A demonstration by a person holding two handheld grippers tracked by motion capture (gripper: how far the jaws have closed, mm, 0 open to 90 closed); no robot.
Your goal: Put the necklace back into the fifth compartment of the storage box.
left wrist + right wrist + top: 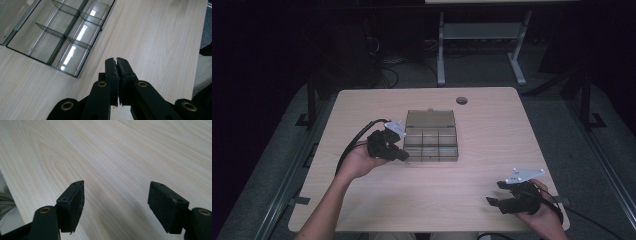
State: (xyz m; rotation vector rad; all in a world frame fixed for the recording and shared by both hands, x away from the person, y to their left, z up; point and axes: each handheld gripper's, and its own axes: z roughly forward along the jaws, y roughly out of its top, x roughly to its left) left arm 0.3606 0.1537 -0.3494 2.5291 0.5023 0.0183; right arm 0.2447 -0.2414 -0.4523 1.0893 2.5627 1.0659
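While the left gripper [117,61] hovers pinched together beside the empty compartment box [60,35], the right gripper [116,192] gapes.

- Box [431,136]: smoky grey, clear, dark dividers.
- Table [472,175]: pale wood grain.
- Left gripper [117,61]: black, brass rivets.
- Right gripper [116,195]: black, grey plate on top.

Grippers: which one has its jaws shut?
The left gripper, beside the clear divided box: its pads meet with nothing between. The right gripper stands wide open over bare table.
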